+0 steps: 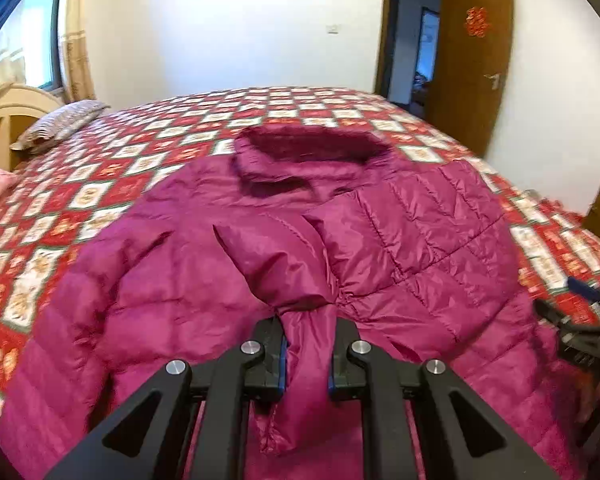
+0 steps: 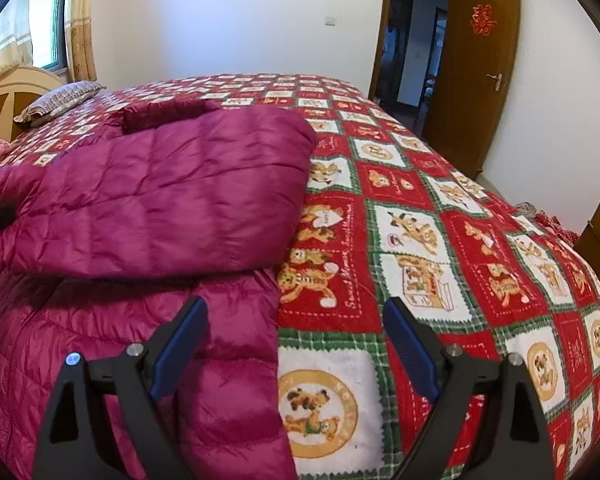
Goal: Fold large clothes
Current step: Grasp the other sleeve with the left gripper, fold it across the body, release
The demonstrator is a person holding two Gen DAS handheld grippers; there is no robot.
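Through my left wrist camera, my left gripper (image 1: 307, 350) has its jaws clamped on a bunched fold of the magenta down jacket (image 1: 180, 280), the shiny fabric squeezed between the blue pads (image 1: 283, 364). The jacket lies spread across the bed's red-and-white bear-print bedspread (image 1: 100, 184), collar (image 1: 300, 152) toward the far side, with one quilted panel folded over onto its middle. My right gripper (image 1: 580, 328) shows at the right edge, blurred, just beside the jacket. A striped pillow (image 1: 60, 122) sits near the headboard (image 1: 8, 116), and a brown door (image 1: 466, 68) stands open beyond.

Through my right wrist camera, my right gripper (image 2: 296, 320) has its jaws spread wide, holding nothing, poised over the jacket's (image 2: 160, 192) right edge where it meets the bedspread (image 2: 440, 248). The folded panel rests puffed on top of the lower layer.
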